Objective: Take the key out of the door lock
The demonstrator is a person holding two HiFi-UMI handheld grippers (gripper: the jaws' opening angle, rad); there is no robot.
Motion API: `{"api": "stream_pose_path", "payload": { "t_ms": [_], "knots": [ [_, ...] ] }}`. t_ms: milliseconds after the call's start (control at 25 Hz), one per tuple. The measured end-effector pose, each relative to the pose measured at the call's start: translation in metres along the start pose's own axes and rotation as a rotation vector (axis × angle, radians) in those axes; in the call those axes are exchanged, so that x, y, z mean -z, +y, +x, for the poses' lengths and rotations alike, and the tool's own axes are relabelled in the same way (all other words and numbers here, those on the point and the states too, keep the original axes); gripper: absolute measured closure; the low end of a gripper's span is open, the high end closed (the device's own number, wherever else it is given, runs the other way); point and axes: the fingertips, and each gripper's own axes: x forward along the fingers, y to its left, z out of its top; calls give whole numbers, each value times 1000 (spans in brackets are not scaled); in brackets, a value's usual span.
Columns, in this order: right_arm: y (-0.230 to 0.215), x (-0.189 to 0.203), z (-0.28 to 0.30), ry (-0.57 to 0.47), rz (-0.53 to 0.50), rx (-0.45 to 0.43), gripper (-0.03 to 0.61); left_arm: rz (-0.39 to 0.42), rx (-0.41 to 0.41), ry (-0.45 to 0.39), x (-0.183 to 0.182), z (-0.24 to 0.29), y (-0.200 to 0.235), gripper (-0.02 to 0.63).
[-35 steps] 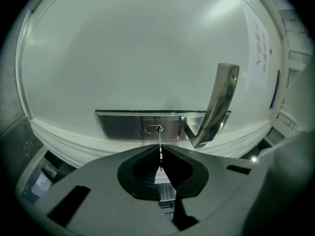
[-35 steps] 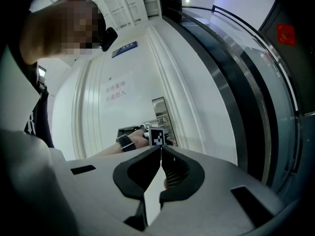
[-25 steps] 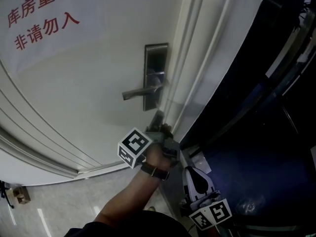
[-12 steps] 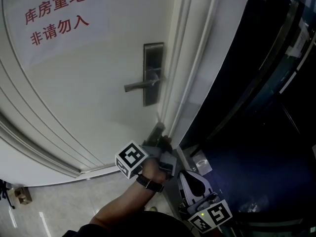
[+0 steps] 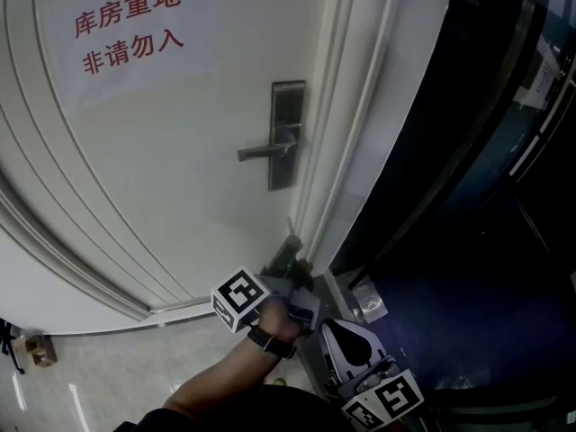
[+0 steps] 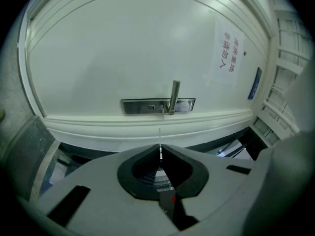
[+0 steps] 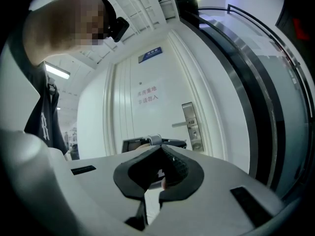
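Observation:
The white door carries a steel lock plate [image 5: 288,133] [image 6: 157,105] [image 7: 191,127] with a lever handle [image 5: 265,151] [image 6: 173,96]. My left gripper [image 5: 292,244] [image 6: 160,145] hangs below the plate, well clear of it and close to the door's edge. It is shut on a thin metal key blade [image 6: 160,135], which I see edge-on poking out past the tips. No key shows in the plate. My right gripper [image 5: 346,340] [image 7: 161,146] sits lower and nearer to me, shut with nothing in it.
A paper sign with red characters [image 5: 126,25] is stuck on the door. The white door frame [image 5: 351,106] runs beside the lock, and a dark glass railing [image 5: 486,151] lies to the right. A small object [image 5: 36,349] rests on the tiled floor at lower left.
My left gripper has drawn down and away from the lock plate, widening the gap to it. The right gripper has stayed low near me.

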Motion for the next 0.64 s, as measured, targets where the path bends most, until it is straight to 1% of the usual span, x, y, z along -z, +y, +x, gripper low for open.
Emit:
{"api": "stream_pose_path", "payload": {
  "t_ms": [120, 280, 640],
  "knots": [
    [7, -2, -3, 0, -9, -10, 565, 6, 6, -4, 0, -4, -2, 607],
    [16, -6, -5, -4, 2, -13, 565, 5, 7, 1, 4, -9, -3, 607],
    [20, -9, -11, -10, -4, -19, 565, 1, 12, 8, 11, -13, -7, 607]
  ]
}}
